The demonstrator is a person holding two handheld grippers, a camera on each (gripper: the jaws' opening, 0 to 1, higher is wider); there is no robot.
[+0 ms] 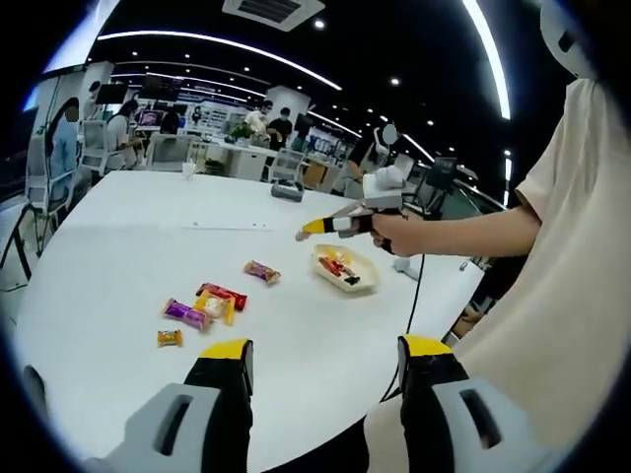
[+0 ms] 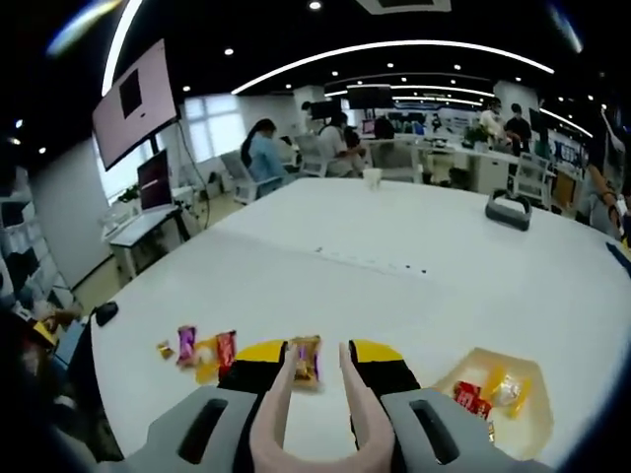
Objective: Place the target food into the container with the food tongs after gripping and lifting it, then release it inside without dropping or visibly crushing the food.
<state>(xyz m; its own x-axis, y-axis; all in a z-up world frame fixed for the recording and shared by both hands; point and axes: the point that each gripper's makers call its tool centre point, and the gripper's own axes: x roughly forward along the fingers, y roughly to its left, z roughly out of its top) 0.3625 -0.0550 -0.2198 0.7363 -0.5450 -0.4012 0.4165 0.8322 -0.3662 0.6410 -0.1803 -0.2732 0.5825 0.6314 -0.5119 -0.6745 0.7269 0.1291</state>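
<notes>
My right gripper (image 2: 315, 347) is shut on the pink food tongs (image 2: 279, 389), whose two arms stand apart. A brown snack packet (image 2: 306, 360) lies on the white table, seen between the tong tips. In the left gripper view the same tongs (image 1: 314, 228) hover above and to the right of that packet (image 1: 261, 271), held out by a person's hand. The pale container (image 1: 367, 266) (image 2: 527, 429) holds a few red and yellow snacks. My left gripper (image 1: 323, 353) is open above the table's near edge.
Purple (image 1: 187, 313), red (image 1: 222, 294), yellow (image 1: 215, 306) and small orange (image 1: 170, 338) packets lie left of the container. A grey device (image 2: 508, 210) and a cup (image 2: 372, 177) stand far back. The person's torso and a cable (image 1: 416, 296) are at the right edge.
</notes>
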